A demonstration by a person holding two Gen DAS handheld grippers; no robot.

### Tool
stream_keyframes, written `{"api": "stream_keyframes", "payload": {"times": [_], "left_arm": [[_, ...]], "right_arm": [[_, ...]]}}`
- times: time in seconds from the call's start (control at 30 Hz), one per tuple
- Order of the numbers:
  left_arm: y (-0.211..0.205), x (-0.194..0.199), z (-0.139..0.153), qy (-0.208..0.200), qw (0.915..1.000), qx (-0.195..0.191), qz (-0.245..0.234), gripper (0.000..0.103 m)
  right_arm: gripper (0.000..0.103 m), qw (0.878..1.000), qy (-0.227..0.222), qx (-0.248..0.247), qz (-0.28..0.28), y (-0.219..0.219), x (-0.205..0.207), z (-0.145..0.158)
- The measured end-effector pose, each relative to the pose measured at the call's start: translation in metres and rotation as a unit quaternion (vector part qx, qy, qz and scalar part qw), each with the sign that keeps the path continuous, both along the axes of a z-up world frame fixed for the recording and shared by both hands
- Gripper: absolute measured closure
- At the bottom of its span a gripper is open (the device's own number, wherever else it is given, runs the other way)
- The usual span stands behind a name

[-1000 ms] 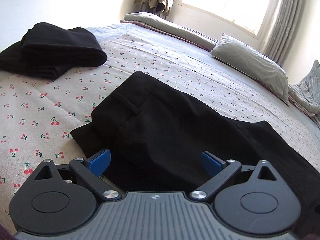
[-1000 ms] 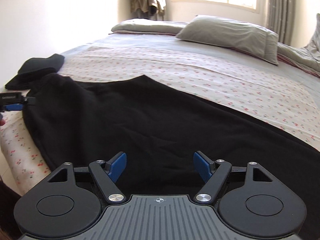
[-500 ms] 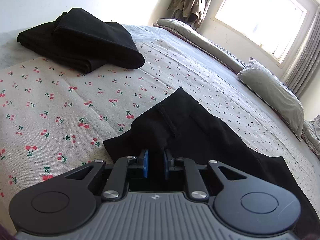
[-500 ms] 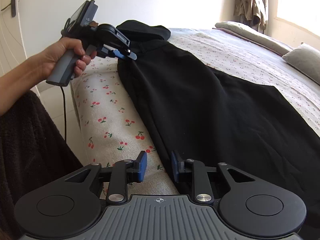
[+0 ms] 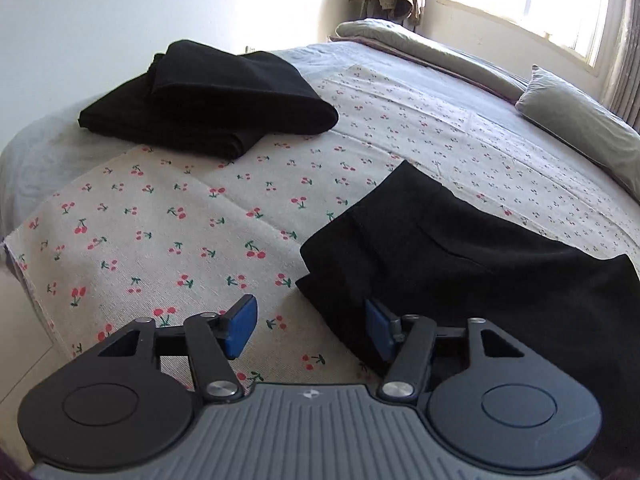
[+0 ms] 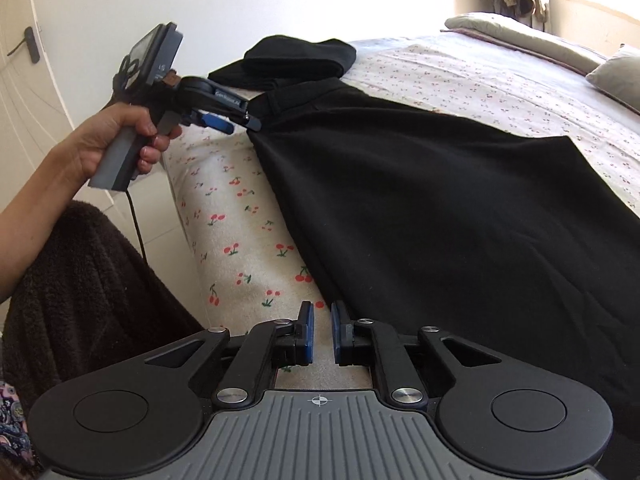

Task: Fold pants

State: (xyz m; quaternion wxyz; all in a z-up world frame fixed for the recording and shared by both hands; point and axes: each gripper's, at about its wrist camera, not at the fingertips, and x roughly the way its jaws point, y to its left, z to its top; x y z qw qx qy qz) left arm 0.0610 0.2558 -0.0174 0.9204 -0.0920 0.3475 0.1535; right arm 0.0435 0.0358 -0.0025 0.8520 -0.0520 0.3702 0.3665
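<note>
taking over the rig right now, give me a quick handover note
Left tool: jaws opening, with the waist corner of the pants between them, not gripped.
Right tool: jaws opening from a narrow gap, nothing between them, beside the pants' near edge.
The pants lie spread lengthwise on the cherry-print cloth; a folded black stack sits beyond them.
Done: pants laid out. Left: grip them and fold, probably end to end.

The black matt woven-cloth pants (image 5: 460,264) are lying soft and dull on the cream cherry-print cloth (image 5: 160,232), which is showing a coarse weave. The left gripper (image 5: 308,326), of matt black plastic, is carrying smooth blue pads (image 5: 240,326) and shiny metal rivets (image 5: 221,389). A brown fleece sleeve (image 6: 88,280) is looking fuzzy.
</note>
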Motion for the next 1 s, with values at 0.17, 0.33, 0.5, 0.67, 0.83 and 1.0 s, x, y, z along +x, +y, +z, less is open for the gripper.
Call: {"api": "stream_keyframes", "payload": {"times": [0.17,0.33,0.5,0.67,0.83,1.0], "left_arm": [[-0.019,-0.004,0.025,-0.076,0.9962,0.04,-0.014,0.021],[-0.057,0.014,0.03,-0.108,0.9889,0.075,-0.07,0.01],[-0.107,0.073,0.025,-0.072,0.9724,0.013,-0.222,0.01],[-0.169,0.13,0.009,-0.051,0.938,0.025,-0.342,0.013],[-0.216,0.183,-0.015,-0.011,0.9141,0.006,-0.405,0.026],[-0.238,0.209,-0.033,0.012,0.909,-0.021,-0.416,0.053]], "right_arm": [[0.051,0.993,-0.066,0.006,-0.097,-0.025,0.014,0.016],[0.051,0.98,-0.099,-0.037,-0.166,-0.049,0.038,0.015],[0.051,0.968,-0.086,-0.065,-0.226,-0.11,0.07,0.012],[0.051,0.959,-0.08,-0.099,-0.252,-0.182,0.073,0.006],[0.056,0.943,-0.058,-0.123,-0.304,-0.26,0.072,-0.01],[0.06,0.931,-0.037,-0.13,-0.339,-0.316,0.072,-0.021]]}}
